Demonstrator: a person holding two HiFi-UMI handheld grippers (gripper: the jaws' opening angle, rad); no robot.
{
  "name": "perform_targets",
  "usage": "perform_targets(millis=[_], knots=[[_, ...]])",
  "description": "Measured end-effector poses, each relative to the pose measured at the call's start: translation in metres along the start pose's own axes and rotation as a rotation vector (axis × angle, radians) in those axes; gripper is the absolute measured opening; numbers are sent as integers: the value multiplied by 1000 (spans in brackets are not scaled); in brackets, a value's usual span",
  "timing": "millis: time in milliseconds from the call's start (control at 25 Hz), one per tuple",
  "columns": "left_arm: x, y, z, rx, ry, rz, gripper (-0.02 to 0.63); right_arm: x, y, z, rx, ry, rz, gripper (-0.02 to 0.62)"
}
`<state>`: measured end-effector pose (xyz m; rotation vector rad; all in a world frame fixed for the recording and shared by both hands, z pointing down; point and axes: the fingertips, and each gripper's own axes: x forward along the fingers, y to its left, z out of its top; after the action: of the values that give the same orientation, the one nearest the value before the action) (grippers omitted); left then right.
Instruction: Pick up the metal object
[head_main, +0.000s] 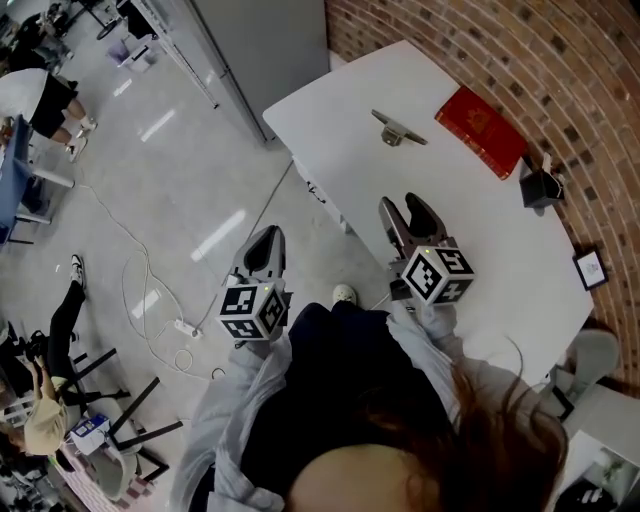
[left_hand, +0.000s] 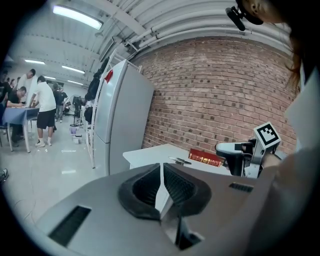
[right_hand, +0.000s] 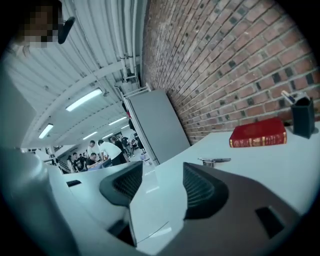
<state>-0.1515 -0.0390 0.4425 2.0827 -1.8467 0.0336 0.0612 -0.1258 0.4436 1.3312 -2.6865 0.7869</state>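
Observation:
The metal object (head_main: 395, 129) is a small silvery piece with a flat bar on top, lying on the white table (head_main: 350, 120) toward its far side. It also shows small in the left gripper view as the metal object (left_hand: 180, 161) and in the right gripper view as the metal object (right_hand: 214, 161). My right gripper (head_main: 406, 212) hovers over the table's near part, well short of the object, jaws open and empty; the right gripper (right_hand: 160, 185) points at it. My left gripper (head_main: 265, 246) hangs over the floor left of the table, shut and empty, as the left gripper (left_hand: 161, 182) confirms.
A red book (head_main: 482, 131) lies right of the metal object by the brick wall (head_main: 560, 70). A black pen holder (head_main: 540, 187) and a small frame (head_main: 590, 267) stand along the table's right edge. A grey cabinet (left_hand: 122, 120) stands beyond the table. People gather far off (left_hand: 42, 107). Cables (head_main: 150, 310) lie on the floor.

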Motion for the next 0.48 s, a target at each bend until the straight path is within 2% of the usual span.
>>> perform_targets(millis=[120, 480], knots=[[-1, 2, -4, -3, 5, 13, 34, 6, 0, -7, 12, 23, 20, 281], [5, 15, -13, -35, 23, 44, 34, 23, 8, -19, 65, 69, 61, 279]])
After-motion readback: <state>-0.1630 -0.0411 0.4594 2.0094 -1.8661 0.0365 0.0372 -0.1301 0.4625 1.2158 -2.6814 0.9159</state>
